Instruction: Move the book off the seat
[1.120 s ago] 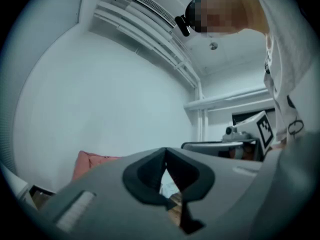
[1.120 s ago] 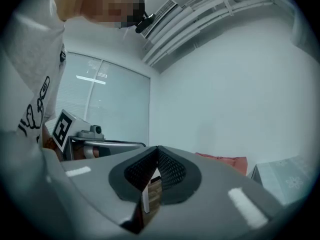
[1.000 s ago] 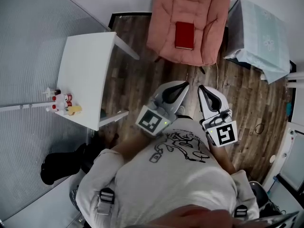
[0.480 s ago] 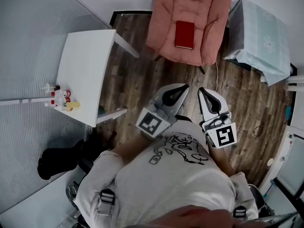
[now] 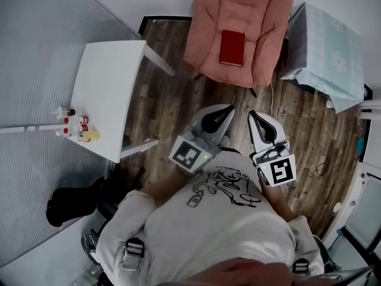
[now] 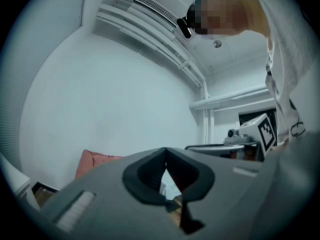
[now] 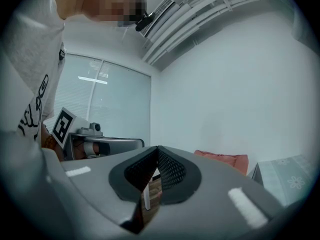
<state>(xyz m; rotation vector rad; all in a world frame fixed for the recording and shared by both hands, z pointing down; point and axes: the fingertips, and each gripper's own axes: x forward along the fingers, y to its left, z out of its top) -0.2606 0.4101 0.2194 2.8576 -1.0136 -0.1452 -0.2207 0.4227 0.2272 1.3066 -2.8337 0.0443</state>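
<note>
A dark red book [image 5: 232, 47] lies flat on the seat of a pink cushioned armchair [image 5: 205, 25] at the top of the head view. My left gripper [image 5: 229, 109] and right gripper [image 5: 252, 113] are held side by side close to my chest, well short of the chair, with bare floor between. Both are shut with nothing between the jaws. In the left gripper view [image 6: 165, 151] the jaw tips meet, and the armchair [image 6: 92, 160] peeks out at the left. In the right gripper view [image 7: 158, 149] the tips meet too, with the armchair [image 7: 225, 159] at the right.
A white table [image 5: 110, 79] stands at the left, with small bottles [image 5: 76, 127] near its front corner. A stand under a pale blue cloth [image 5: 330, 46] sits right of the chair. A cable [image 5: 272, 97] trails on the wood floor [image 5: 172, 100]. Black shoes [image 5: 71, 202] lie at lower left.
The scene has shifted very slightly in the head view. Both grippers remain shut near my chest and the book has not moved.
</note>
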